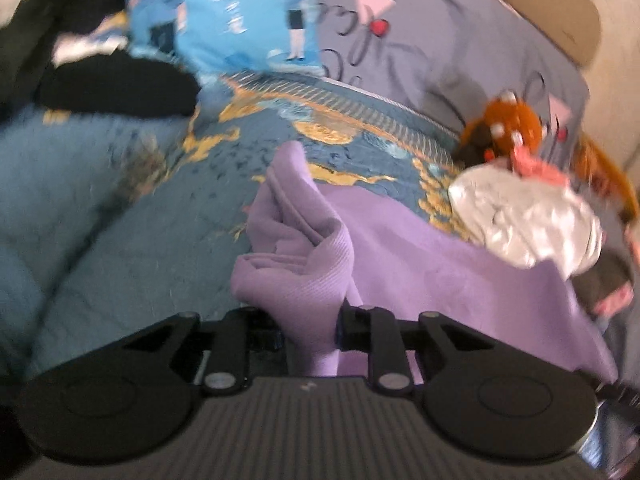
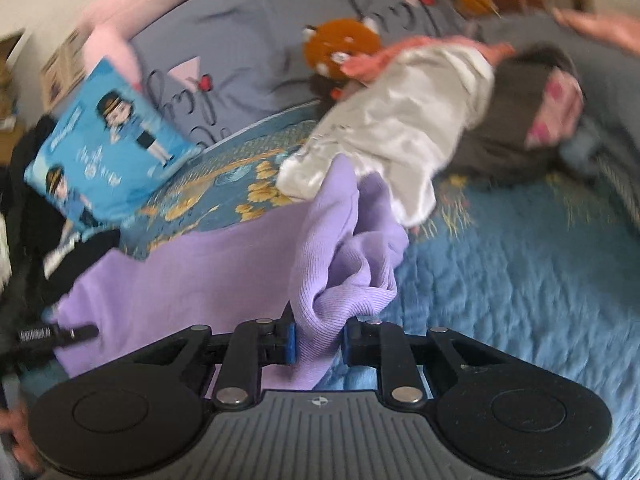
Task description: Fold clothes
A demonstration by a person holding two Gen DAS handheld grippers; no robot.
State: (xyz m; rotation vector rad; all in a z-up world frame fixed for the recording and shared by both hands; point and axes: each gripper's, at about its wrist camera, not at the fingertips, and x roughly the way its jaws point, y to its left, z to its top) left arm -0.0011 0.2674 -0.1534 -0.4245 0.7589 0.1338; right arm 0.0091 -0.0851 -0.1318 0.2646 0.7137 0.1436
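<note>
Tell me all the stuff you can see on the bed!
Purple ribbed knit garment: one, lilac, bed front, both ends pinched.
Silvery white satin garment: one, behind the purple one.
Orange plush toy: one, by the grey pillow.
Blue cartoon-print cushion: one, left side.
Grey pillow with black script: one, bed head.
Blue quilted bedspread with gold pattern: one, underneath everything.
Black clothing: a heap, far left.
Left tongs: black, gripping purple cloth.
Right tongs: black, blue pads, gripping purple cloth.

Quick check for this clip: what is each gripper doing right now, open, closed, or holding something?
Left gripper: closed on the purple garment.
Right gripper: closed on a bunched fold of the same purple garment.
</note>
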